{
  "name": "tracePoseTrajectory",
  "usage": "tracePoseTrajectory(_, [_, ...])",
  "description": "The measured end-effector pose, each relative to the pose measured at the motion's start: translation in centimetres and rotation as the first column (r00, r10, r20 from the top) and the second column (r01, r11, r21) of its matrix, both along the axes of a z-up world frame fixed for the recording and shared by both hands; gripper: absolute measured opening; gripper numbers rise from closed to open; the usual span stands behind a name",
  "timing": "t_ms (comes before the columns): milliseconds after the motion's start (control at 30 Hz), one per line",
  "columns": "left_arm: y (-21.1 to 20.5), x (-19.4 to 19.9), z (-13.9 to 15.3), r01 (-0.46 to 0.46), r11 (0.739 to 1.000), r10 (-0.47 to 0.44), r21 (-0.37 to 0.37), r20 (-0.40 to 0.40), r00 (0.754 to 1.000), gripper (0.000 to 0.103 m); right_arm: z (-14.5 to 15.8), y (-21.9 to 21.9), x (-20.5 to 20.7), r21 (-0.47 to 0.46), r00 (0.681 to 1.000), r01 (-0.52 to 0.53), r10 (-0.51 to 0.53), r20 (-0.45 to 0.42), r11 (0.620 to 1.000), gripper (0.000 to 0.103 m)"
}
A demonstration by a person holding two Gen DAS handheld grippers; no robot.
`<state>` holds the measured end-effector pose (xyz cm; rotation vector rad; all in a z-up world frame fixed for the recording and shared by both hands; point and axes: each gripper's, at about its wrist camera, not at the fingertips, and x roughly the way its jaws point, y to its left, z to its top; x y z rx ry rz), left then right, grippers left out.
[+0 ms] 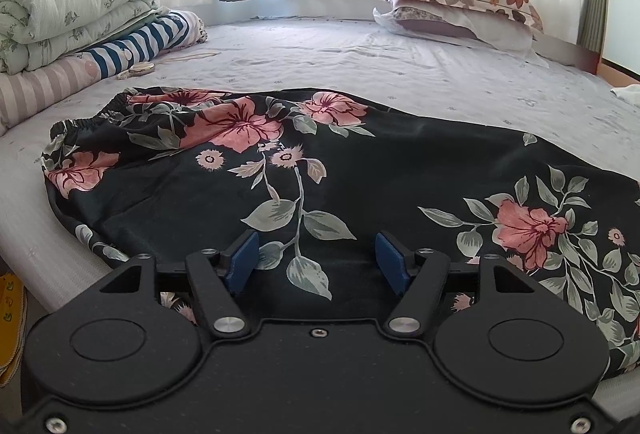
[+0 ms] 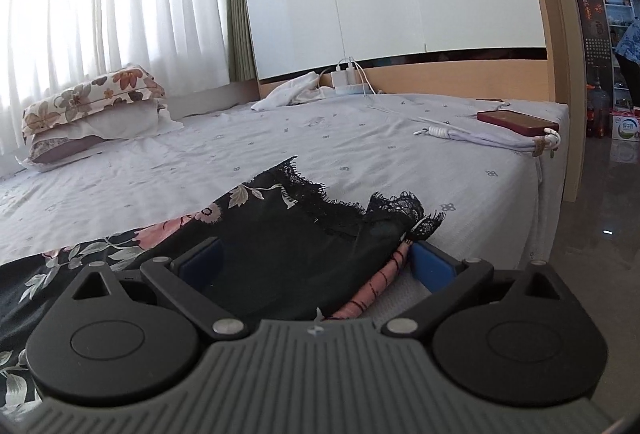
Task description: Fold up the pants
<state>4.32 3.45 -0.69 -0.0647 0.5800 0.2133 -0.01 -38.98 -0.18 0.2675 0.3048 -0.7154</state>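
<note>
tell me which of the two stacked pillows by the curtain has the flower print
The top pillow: its cream case carries brown and orange flowers, while the pillow under it looks mostly plain white.

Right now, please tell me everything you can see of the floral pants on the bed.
The pants are dark, thin-looking fabric printed with pink flowers and grey-green leaves. They lie flat across the near edge of the bed, elastic gathered waistband at the left and black lace-trimmed hems at the right. Both grippers stand open over the near edge, fabric between their fingers.
</note>
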Motion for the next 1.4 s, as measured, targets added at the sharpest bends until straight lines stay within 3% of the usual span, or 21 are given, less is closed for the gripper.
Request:
tracePoseTrajectory(133, [0.0, -0.1, -0.2, 0.005, 1.000, -0.005, 0.003, 0.004, 1.000, 0.065, 0.1, -2.1, 0.8, 0.080, 1.000, 0.026, -0.025, -0.015, 0.996, 0.101])
tracePoseTrajectory(200, [-0.1, -0.1, -0.3, 0.007, 1.000, -0.007, 0.006, 0.008, 1.000, 0.065, 0.2, -2.9, 0.9, 0.115, 1.000, 0.025, -0.024, -0.008, 0.993, 0.094])
tracePoseTrajectory(367, [-0.2, -0.2, -0.4, 0.012, 1.000, -0.012, 0.015, 0.013, 1.000, 0.066, 0.8, -3.8, 0.9, 0.180, 1.000, 0.005, -0.003, -0.011, 0.984, 0.054])
tracePoseTrajectory(400, [-0.2, -0.2, -0.4, 0.012, 1.000, -0.012, 0.011, 0.014, 1.000, 0.067, 0.8, -4.3, 0.8, 0.211, 1.000, -0.001, 0.001, -0.002, 0.978, 0.050])
tracePoseTrajectory(433, [-0.2, -0.2, -0.5, 0.013, 1.000, -0.013, 0.009, 0.016, 1.000, 0.067, 0.8, -4.8, 0.7, 0.247, 1.000, 0.003, -0.006, 0.011, 0.969, 0.040])
tracePoseTrajectory(467, [-0.2, -0.3, -0.5, 0.014, 1.000, -0.014, 0.005, 0.018, 1.000, 0.067, 0.7, -5.2, 0.6, 0.277, 1.000, 0.008, -0.014, 0.020, 0.961, 0.024])
tracePoseTrajectory(533, [-0.1, -0.4, -0.4, 0.019, 1.000, -0.019, 0.006, 0.018, 1.000, 0.067, 0.8, -6.0, 0.6, 0.327, 0.999, 0.028, -0.037, 0.024, 0.945, 0.011])
tracePoseTrajectory(600, [0.1, -0.9, 0.2, 0.016, 1.000, -0.016, 0.003, 0.024, 1.000, 0.065, 1.1, -6.2, 0.4, 0.363, 0.998, 0.029, -0.049, 0.046, 0.932, 0.010])
tracePoseTrajectory(667, [0.5, -1.5, 0.9, 0.033, 0.999, -0.033, -0.010, 0.047, 0.998, 0.065, 2.3, -5.2, 0.6, 0.341, 0.998, -0.001, -0.022, 0.063, 0.940, 0.009])
tracePoseTrajectory(800, [1.8, -2.2, 2.2, 0.033, 0.999, -0.031, -0.028, 0.070, 0.997, 0.065, 5.6, -0.8, 2.5, 0.302, 0.982, -0.175, 0.144, 0.122, 0.937, 0.008])
tracePoseTrajectory(933, [4.2, -2.9, 3.2, -0.003, 0.994, 0.014, -0.108, 0.106, 0.994, 0.065, 7.7, 6.5, 6.0, 0.275, 0.915, -0.402, 0.372, 0.157, 0.873, 0.008])
tracePoseTrajectory(1100, [7.5, -3.8, 3.8, -0.070, 0.984, 0.093, -0.167, 0.134, 0.987, 0.065, 7.1, 17.6, 10.2, 0.283, 0.760, -0.644, 0.637, 0.131, 0.710, 0.008])
tracePoseTrajectory(1267, [9.8, -4.2, 3.5, -0.095, 0.974, 0.124, -0.207, 0.132, 0.983, 0.065, 4.3, 27.0, 12.0, 0.302, 0.623, -0.754, 0.781, 0.045, 0.584, 0.008])
tracePoseTrajectory(1400, [10.7, -4.1, 3.0, -0.103, 0.970, 0.134, -0.221, 0.130, 0.982, 0.066, 2.5, 31.7, 11.9, 0.307, 0.556, -0.790, 0.831, -0.007, 0.531, 0.008])
